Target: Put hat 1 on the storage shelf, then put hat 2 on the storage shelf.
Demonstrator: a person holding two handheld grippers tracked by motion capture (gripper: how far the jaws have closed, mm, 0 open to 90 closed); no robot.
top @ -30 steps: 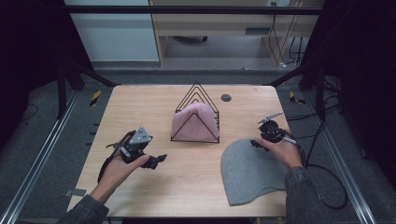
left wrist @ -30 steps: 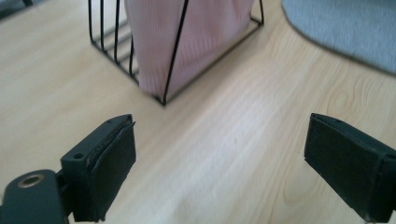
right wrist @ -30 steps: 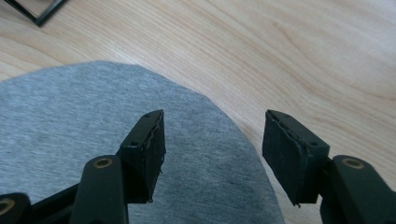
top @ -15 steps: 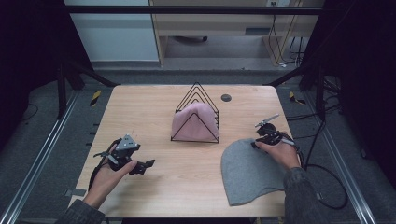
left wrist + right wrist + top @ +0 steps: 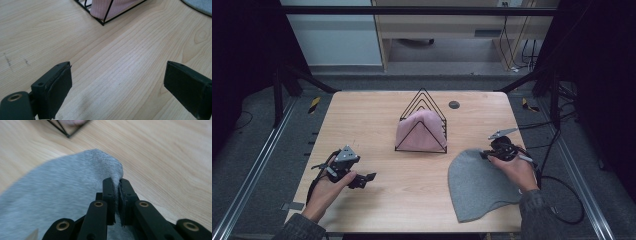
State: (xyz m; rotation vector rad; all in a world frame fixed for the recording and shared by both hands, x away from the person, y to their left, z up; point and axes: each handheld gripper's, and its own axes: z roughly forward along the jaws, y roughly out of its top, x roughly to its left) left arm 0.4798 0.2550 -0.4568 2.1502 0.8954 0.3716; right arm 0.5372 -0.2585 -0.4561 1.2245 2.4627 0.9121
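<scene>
wooden table (image 5: 377,120) carries everything, and dark floor surrounds it. the right gripper (image 5: 117,185) has its jaws pressed together on the top edge of the grey hat (image 5: 479,185); the pinched cloth is hidden between them. the hat lies flat at the near right corner, its long side running from the gripper toward the person. the left gripper (image 5: 117,85) is wide open and holds nothing, above bare wood, near the wire rack (image 5: 422,125) with a pink hat (image 5: 419,131).

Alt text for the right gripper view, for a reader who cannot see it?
The right gripper is shut on an edge of a grey knit hat, which lies on a light wooden table. A black wire rack corner shows at the top.
</scene>
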